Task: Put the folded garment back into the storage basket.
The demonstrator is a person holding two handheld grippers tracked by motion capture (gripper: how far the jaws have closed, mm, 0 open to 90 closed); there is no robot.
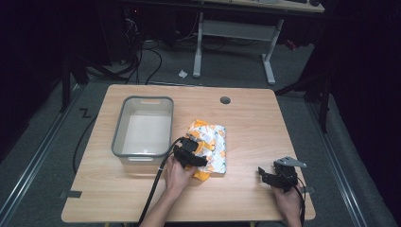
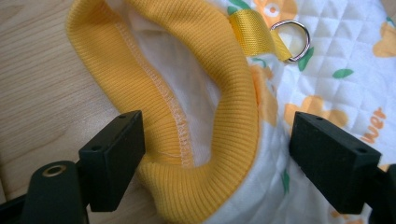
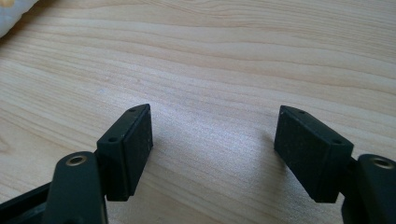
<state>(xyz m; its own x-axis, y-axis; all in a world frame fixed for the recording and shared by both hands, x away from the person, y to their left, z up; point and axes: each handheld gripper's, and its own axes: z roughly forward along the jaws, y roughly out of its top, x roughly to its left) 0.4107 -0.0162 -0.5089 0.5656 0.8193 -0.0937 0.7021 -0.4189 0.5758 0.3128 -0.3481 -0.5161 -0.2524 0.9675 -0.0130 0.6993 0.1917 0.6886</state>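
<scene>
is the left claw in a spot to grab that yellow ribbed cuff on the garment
Probably yes. The left claw is open, with the yellow ribbed cuff lying right between its jaws on the table, and nothing blocks it. Closing should catch the cuff's folded edge.

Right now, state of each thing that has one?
left gripper: open, jaws astride the yellow ribbed cuff
right gripper: open, holding nothing, over bare table
quilted garment: bunched on the table beside the bin
grey bin: upright, looks empty
metal ring: on its yellow strap
</scene>
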